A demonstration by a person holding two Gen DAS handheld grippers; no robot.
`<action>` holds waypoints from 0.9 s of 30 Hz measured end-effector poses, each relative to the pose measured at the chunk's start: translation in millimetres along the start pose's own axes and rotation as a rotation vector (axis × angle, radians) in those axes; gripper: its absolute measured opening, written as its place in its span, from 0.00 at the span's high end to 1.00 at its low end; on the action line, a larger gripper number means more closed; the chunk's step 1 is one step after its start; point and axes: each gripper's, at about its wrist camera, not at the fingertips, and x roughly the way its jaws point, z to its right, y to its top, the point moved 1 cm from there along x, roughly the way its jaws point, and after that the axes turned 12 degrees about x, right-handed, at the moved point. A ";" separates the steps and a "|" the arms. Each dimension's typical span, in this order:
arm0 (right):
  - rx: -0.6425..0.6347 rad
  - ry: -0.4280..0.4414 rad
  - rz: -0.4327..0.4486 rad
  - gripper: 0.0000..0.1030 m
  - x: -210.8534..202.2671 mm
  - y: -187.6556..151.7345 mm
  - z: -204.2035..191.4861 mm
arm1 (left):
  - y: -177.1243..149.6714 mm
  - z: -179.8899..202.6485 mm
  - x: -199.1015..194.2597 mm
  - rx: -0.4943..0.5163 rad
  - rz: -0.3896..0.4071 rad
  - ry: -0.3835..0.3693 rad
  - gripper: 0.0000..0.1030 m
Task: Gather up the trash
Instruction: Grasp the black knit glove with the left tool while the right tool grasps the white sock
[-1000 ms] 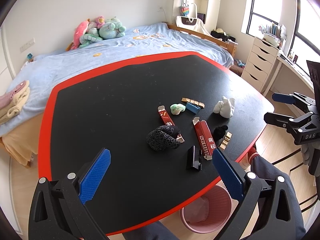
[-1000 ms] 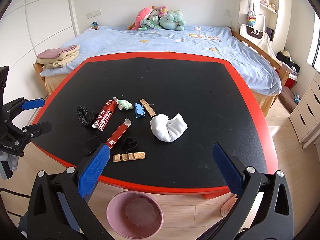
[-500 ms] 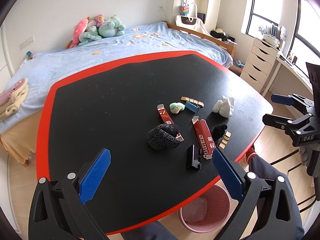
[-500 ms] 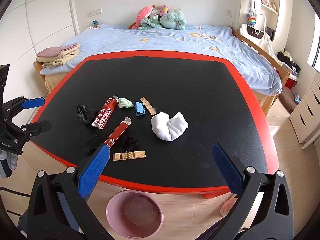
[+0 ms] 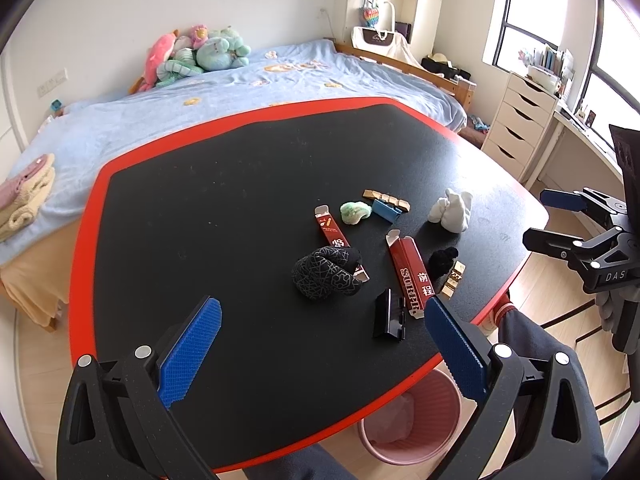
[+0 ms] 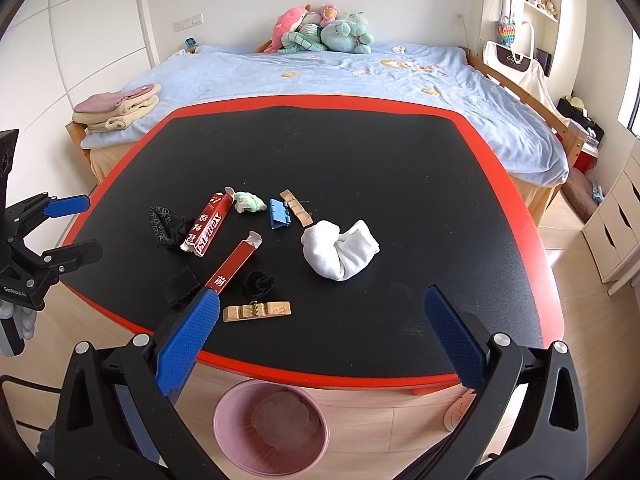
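Observation:
Litter lies on the black table (image 5: 224, 208) (image 6: 400, 168): two red cartons (image 5: 410, 274) (image 6: 210, 224), a second red carton (image 6: 232, 266), a white wad (image 5: 450, 210) (image 6: 340, 248), a black patterned cloth (image 5: 326, 272) (image 6: 166, 226), a green wad (image 5: 354, 212) (image 6: 248, 202), a blue clip (image 5: 386, 208) (image 6: 278, 213), wooden pieces (image 6: 256, 311). A pink bin (image 5: 408, 424) (image 6: 270, 426) stands on the floor below the near edge. My left gripper (image 5: 318, 350) is open above the table's near side. My right gripper (image 6: 318, 338) is open above the near edge.
A bed (image 6: 320, 76) with blue sheets and plush toys runs behind the table. White drawers (image 5: 520, 124) stand at the right. A small black box (image 5: 390, 314) and a black wad (image 5: 442, 260) also lie on the table. A person's legs (image 5: 540, 344) are by the table's corner.
Both grippers stay open and empty. The left view has shifted slightly, so the table and bin sit a little lower left. The right view has hardly changed.

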 end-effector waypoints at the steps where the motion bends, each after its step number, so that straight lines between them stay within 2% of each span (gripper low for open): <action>1: 0.000 0.002 -0.003 0.03 1.2 1.1 0.4 | 0.4 -0.6 1.5 -0.002 -0.003 -0.004 0.05; 14: -0.021 -0.016 -0.085 0.03 43.6 29.1 9.4 | 16.9 -6.4 41.5 -0.007 -0.087 -0.074 0.05; 22: -0.053 -0.037 -0.169 0.03 87.7 39.0 7.2 | 14.6 -14.3 77.0 -0.049 -0.169 -0.111 0.05; 27: -0.057 -0.030 -0.194 0.03 106.0 40.5 5.7 | 11.3 -17.1 87.8 -0.048 -0.185 -0.111 0.06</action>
